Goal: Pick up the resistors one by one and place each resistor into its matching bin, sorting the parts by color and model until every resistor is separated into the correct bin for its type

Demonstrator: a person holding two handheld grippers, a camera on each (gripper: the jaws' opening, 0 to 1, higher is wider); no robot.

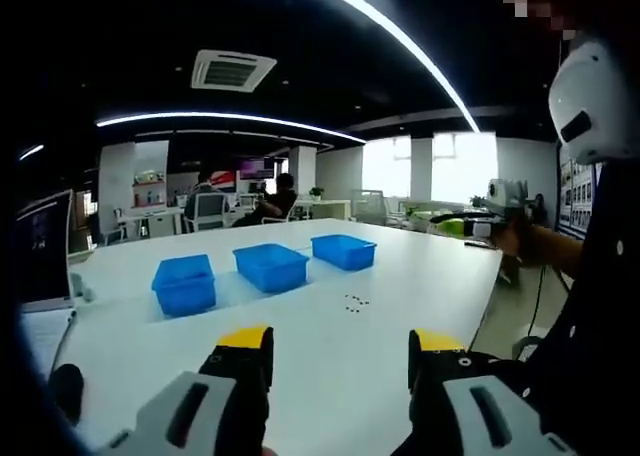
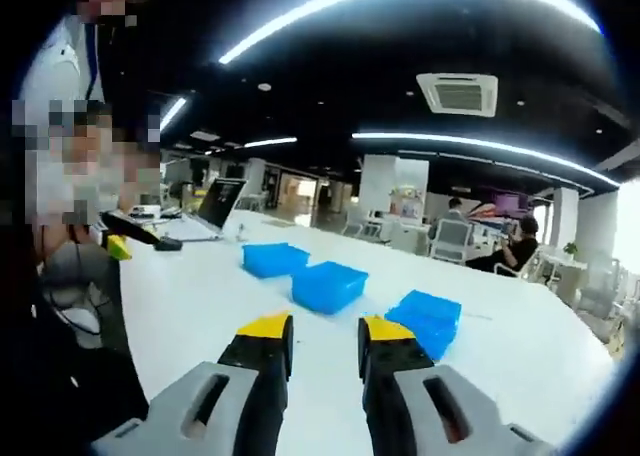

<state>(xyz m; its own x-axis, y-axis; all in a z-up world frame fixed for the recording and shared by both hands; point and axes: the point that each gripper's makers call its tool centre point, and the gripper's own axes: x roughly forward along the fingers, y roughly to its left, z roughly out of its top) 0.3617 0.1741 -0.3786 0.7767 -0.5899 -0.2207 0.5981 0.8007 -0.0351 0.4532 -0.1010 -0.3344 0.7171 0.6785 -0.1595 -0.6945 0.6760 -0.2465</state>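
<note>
We begin with the left gripper view and read it left to right. A laptop (image 1: 40, 248) sits at the near left edge of the white surface (image 1: 330, 366). Three blue bins stand in a row across the surface: the left bin (image 1: 185, 284), the middle bin (image 1: 271, 266) and the right bin (image 1: 344, 251). From this angle we cannot tell whether any bin holds parts. The resistors (image 1: 355, 302) lie as a small cluster of dark specks on the bare surface, just in front of the right bin and apart from it. They are too small for us to read color bands or model.

The left hand-held gripper (image 1: 340, 351) hovers above the surface, well short of the resistors. Its yellow-tipped jaws stand wide apart and hold nothing.

In the right gripper view, the right hand-held gripper (image 2: 326, 338) likewise hangs above the surface, pointing toward the bins. Its jaws are parted with a clear gap and nothing rests between them.

We judge the task to be at or near its start: the cluster is still unsorted on the surface, and neither hand-held gripper carries a part. Every visible resistor remains to be picked and binned.
</note>
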